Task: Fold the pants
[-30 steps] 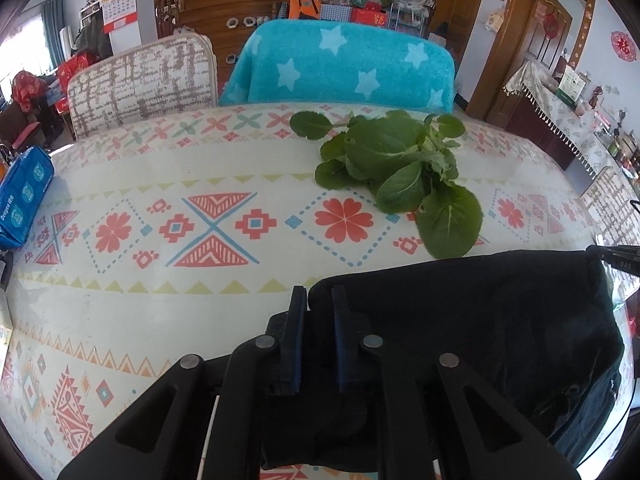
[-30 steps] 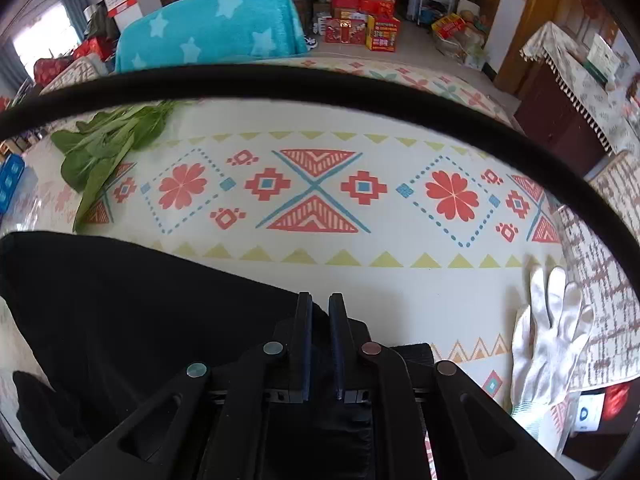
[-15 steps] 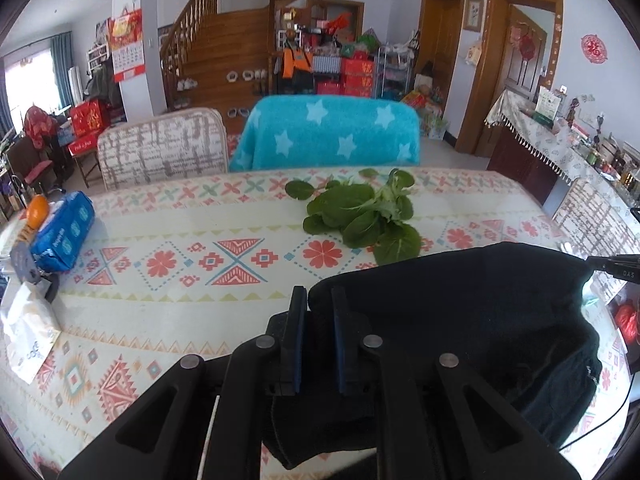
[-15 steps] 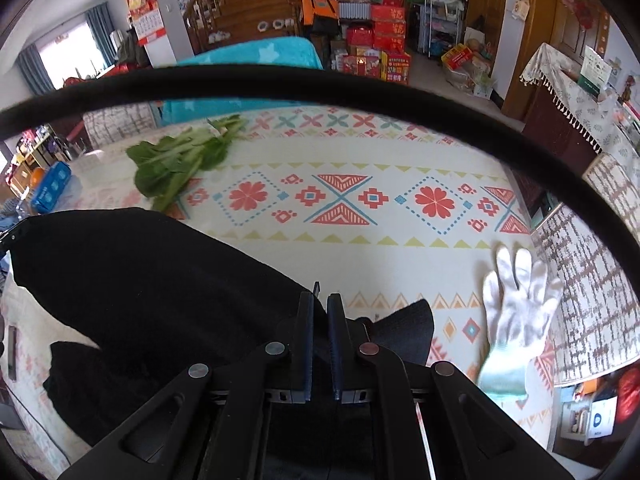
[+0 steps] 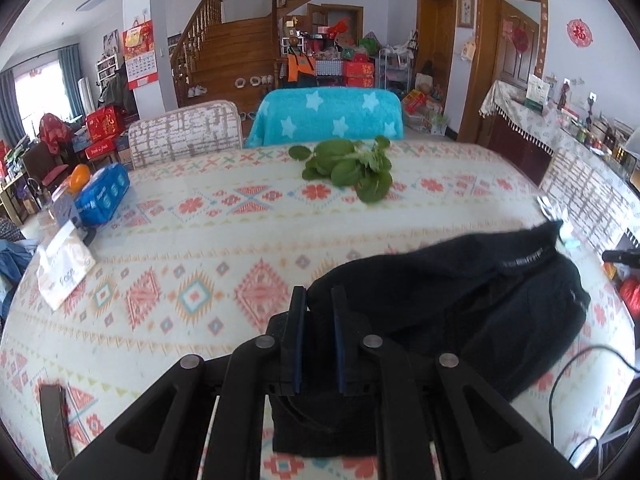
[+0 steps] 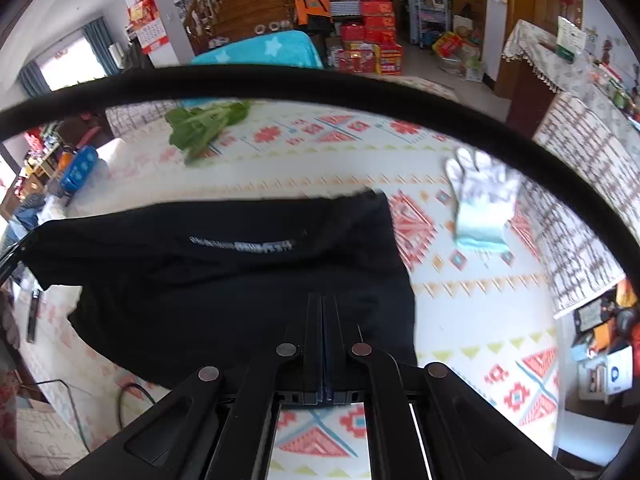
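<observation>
While we held the black pants (image 5: 460, 300) off the patterned surface (image 5: 180, 248), the left tool (image 5: 318, 300) and right tool (image 6: 322, 304) each pinched cloth, the waistband stretched sideways between them, equally near, the rest drooping below.

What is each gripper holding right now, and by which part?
Both hold the black pants. The left gripper pinches a bunched fold of fabric at one side edge; the right gripper is shut on the opposite edge. Which exact part cannot be told.
</observation>
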The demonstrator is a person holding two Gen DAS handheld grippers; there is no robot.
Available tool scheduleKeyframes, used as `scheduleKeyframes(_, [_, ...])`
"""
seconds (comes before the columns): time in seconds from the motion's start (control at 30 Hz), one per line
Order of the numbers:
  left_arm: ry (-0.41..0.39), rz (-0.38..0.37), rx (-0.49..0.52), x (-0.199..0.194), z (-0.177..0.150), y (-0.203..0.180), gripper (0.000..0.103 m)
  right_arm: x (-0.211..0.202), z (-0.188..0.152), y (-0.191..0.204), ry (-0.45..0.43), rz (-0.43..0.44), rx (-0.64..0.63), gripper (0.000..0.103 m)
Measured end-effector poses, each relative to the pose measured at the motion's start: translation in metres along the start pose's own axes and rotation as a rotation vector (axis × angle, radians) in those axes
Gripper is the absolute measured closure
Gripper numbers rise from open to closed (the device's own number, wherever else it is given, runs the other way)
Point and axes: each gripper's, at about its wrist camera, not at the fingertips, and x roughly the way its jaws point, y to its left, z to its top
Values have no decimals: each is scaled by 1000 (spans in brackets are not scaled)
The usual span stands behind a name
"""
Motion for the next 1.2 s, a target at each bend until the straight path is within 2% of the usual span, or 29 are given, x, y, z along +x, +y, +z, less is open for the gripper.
scheduleKeyframes(0.1, [17,0,-23,-2,-13,1,91,1,-3,-3,-3,-7,17,100])
scheduleKeyframes(0.13, [17,-1,-34,-2,-15,2,91,2,1,-6,-9,17,47,100])
scheduleKeyframes(0.23, [14,-9,-59,-1,-16,2,91,18,20,-22,-13,107,195,97])
scheduleKeyframes(0.3, [12,-13,-68,-1,-15,4,91,35,34,-29,-8,128,273,92])
scheduleKeyframes(0.37, [11,-16,-74,2,-13,7,91,56,47,-30,15,136,328,74])
scheduleKeyframes(0.43, [14,-20,-80,6,-10,11,91,69,57,-31,8,131,375,28])
scheduleKeyframes(0.47, [16,-22,-82,8,-8,13,91,71,61,-31,-8,112,388,24])
scheduleKeyframes(0.6, [28,-31,-83,21,0,20,91,96,75,-29,32,18,427,26])
scheduleKeyframes(0.67, [34,-36,-85,27,3,23,91,112,81,-27,63,-3,415,43])
scheduleKeyframes(0.73, [41,-43,-87,33,6,27,91,124,82,-26,100,-21,402,72])
scheduleKeyframes(0.8, [45,-40,-81,39,9,30,91,129,79,-26,123,-32,398,86])
scheduleKeyframes(0.93, [33,-36,-63,42,20,34,91,114,74,-29,85,-18,394,89])
scheduleKeyframes(1.2, [-31,-5,5,18,27,26,91,43,44,-40,15,56,421,89])
